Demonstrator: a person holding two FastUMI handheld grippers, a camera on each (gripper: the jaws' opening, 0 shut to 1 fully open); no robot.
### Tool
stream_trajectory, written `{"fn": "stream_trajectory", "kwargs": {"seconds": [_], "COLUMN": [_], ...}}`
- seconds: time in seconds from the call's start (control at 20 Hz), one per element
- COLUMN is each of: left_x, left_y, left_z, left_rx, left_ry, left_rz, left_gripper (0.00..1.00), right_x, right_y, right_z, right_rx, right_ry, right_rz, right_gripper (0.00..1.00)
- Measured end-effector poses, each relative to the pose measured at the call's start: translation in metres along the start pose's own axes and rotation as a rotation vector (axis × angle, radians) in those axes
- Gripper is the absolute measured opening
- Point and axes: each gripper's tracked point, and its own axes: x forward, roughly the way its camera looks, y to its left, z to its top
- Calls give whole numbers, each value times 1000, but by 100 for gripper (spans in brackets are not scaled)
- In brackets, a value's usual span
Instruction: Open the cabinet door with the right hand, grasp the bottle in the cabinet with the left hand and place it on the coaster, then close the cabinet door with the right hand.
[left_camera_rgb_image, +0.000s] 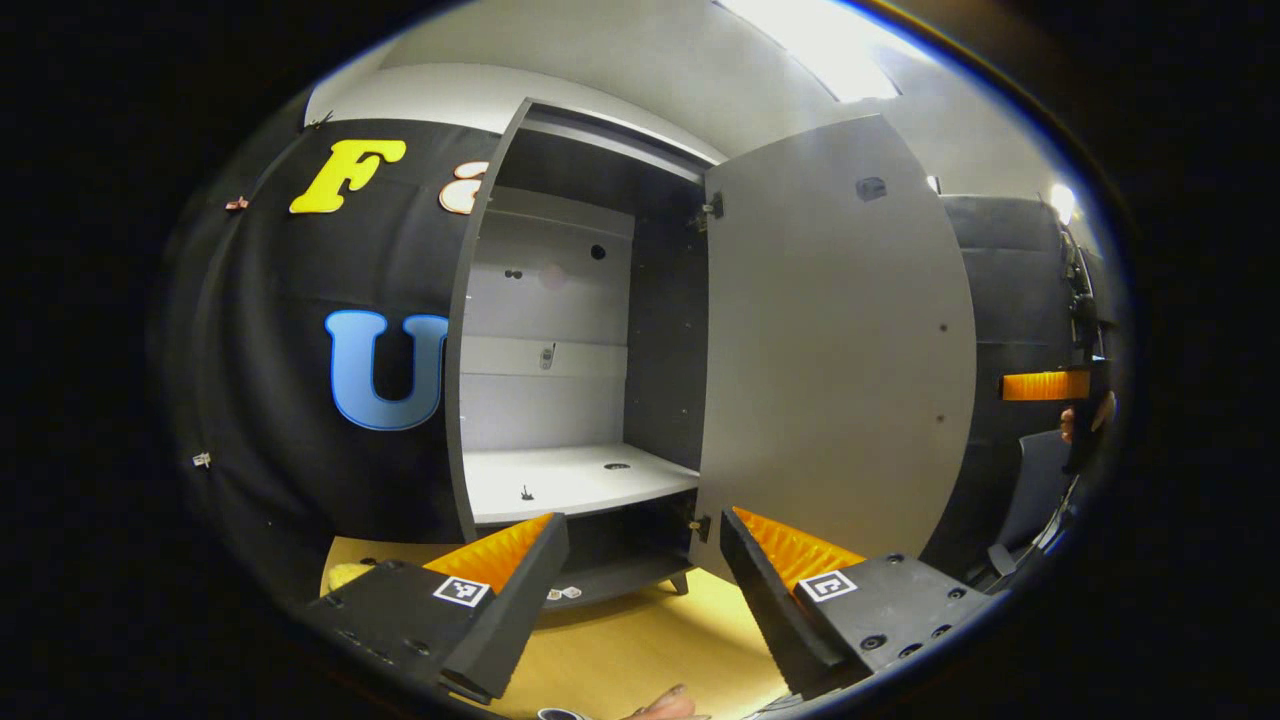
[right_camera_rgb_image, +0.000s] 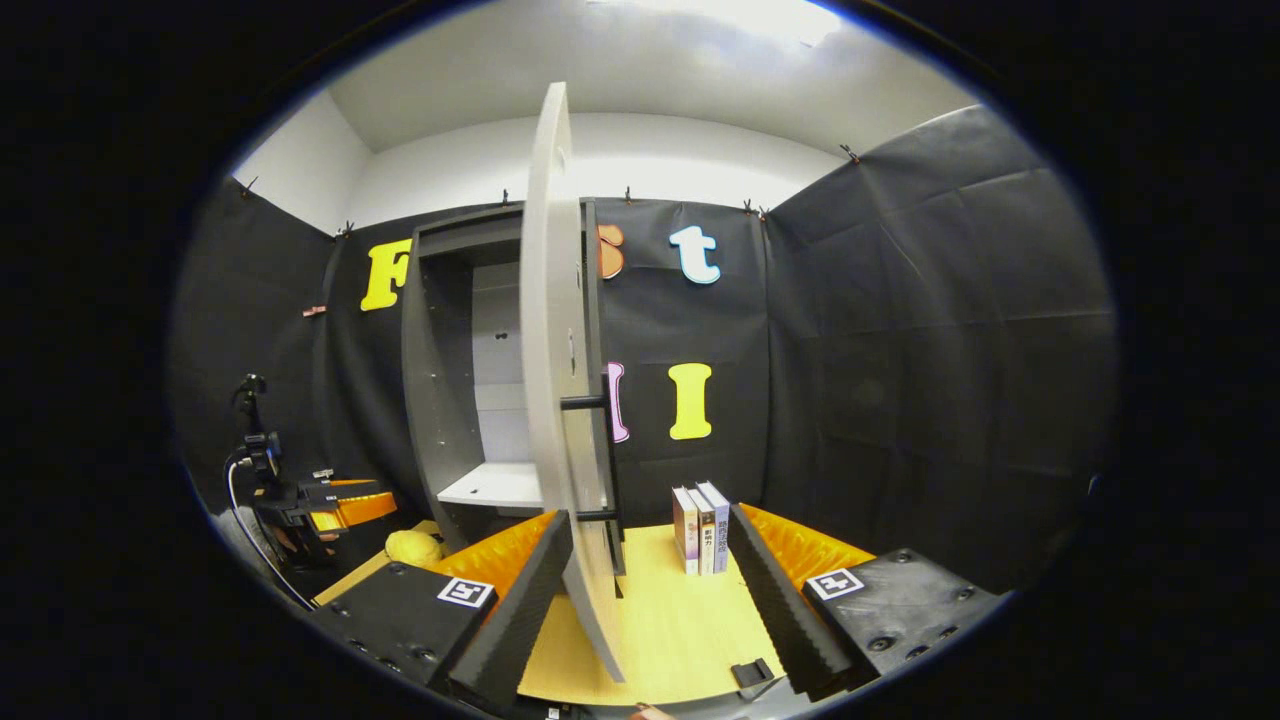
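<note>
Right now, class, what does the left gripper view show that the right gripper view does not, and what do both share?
Left gripper view: the inner face of the door and a hinge. Right gripper view: the handle, books and a yellow thing. Both: the cabinet, its shelf, the open door and the table.

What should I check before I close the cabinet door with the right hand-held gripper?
1. Cabinet door open: ok, swung wide.
2. Bottle out of the cabinet: ok, none seen on the shelf.
3. Bottle on the coaster: cannot tell.
4. Left hand-held gripper empty: ok, open.
5. Left hand-held gripper out of the door's swing: cannot tell; it faces the opening.
6. Right hand-held gripper ready: ok, open, with the door's edge ahead between its fingers.
</note>
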Motion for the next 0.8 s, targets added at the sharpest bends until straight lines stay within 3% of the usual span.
{"fn": "stream_trajectory", "kwargs": {"seconds": [0.05, 0.1, 0.15, 0.35, 0.4, 0.45, 0.5, 0.65, 0.8], "left_x": [4, 7, 11, 22, 23, 24, 24, 24, 17], "left_y": [-1, 0, 1, 13, 15, 18, 20, 28, 35], "left_z": [0, -1, 0, 4, 4, 5, 5, 0, -3], "left_rx": [-5, -17, -35, -76, -74, -68, -58, -52, -49], "left_ry": [-1, 1, 1, -15, -17, -18, -14, 6, 27], "left_rz": [7, 16, 28, 100, 114, 125, 133, 146, 149], "left_gripper": [97, 97, 99, 98, 98, 96, 92, 94, 94], "right_x": [8, 18, 25, 53, 60, 61, 64, 68, 72], "right_y": [-2, -3, -2, 7, 8, 11, 16, 26, 64], "right_z": [1, 0, 2, 3, 1, 0, 1, 0, -1], "right_rx": [1, 4, 7, 2, 0, 3, 11, 4, 15], "right_ry": [2, 8, 10, 25, 33, 49, 48, 57, 68], "right_rz": [16, 35, 56, 161, 181, 199, 222, 241, 300], "right_gripper": [98, 91, 100, 91, 100, 97, 100, 97, 97]}}
